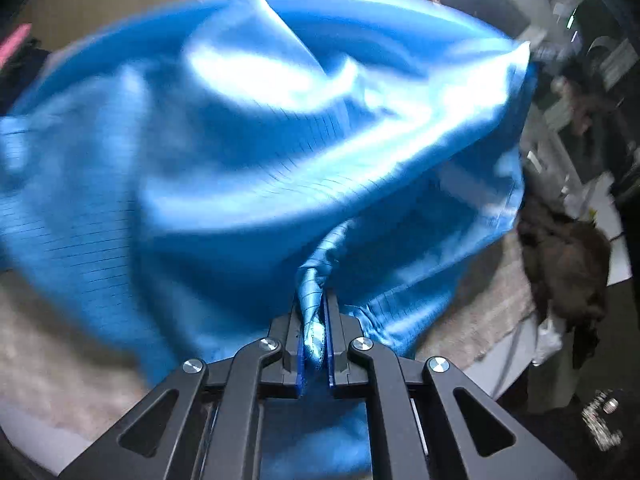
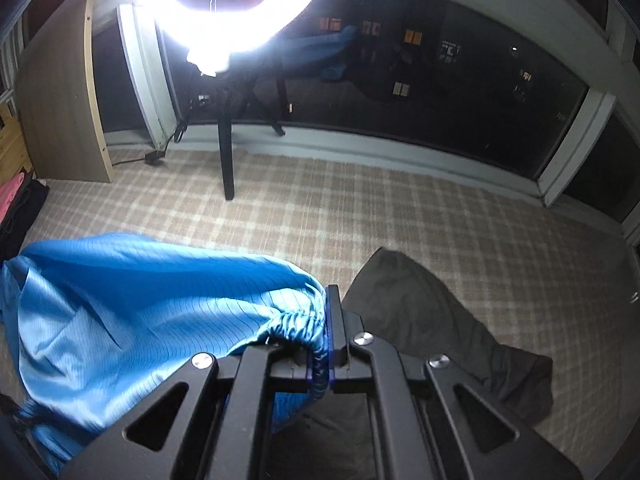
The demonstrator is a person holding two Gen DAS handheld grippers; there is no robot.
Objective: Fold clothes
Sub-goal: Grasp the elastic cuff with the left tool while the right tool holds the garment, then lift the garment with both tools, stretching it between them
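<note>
- Left tool is clenched on a bunched edge of the blue garment, which billows away toward its twelve o'clock, clear of the plaid bed.
- Right tool is clenched on the gathered hem; the cloth trails toward nine o'clock.
- A dark garment lies just beyond the right tool, at one o'clock.
- The cloth's long axis looks to run between the two tools, so I judge neither nearer.

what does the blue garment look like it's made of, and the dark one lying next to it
Blue garment: thin, smooth woven fabric, probably synthetic; it has a satin sheen, fine dark grid lines and bunches easily in both grippers. Dark garment: matte olive-grey cloth, possibly cotton; no shine, soft broad folds. Its weave is too small to tell.
</note>
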